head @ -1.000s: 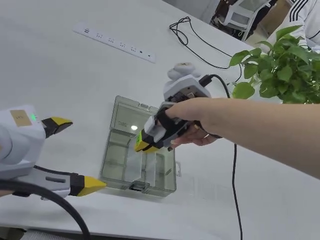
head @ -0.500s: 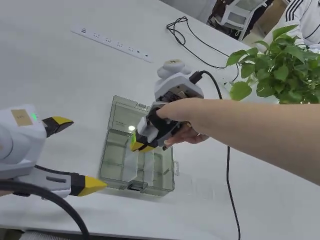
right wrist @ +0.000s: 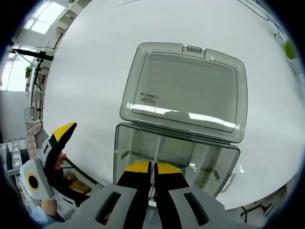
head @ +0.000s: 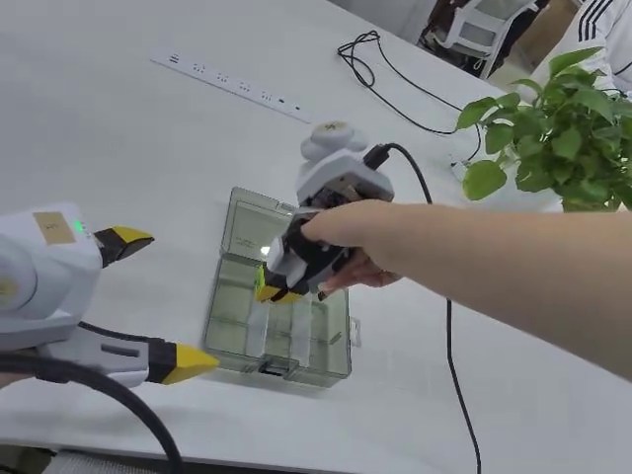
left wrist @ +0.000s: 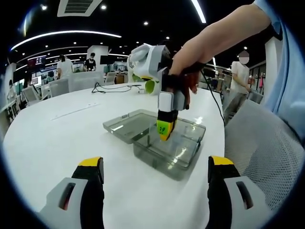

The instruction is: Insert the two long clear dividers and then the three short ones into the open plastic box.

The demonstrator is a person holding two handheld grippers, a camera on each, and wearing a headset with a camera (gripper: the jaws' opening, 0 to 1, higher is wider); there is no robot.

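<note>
While the right hand-held gripper point(head: 275, 292) pinches a divider point(right wrist: 155, 150) in the box point(head: 306, 367), keep it straight; the left hand-held gripper point(head: 163, 300) is wide apart.

Clear divider point(right wrist: 155, 150): edge-on between right gripper point(right wrist: 153, 167) jaws, length untellable. Lid label point(right wrist: 148, 98): print too small to read. Plant point(head: 563, 118): cut by frame edge.

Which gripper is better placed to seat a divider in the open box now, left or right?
Right. The right gripper is shut on a clear divider directly above the open box. The left gripper hangs open beside the box, holding nothing.
</note>
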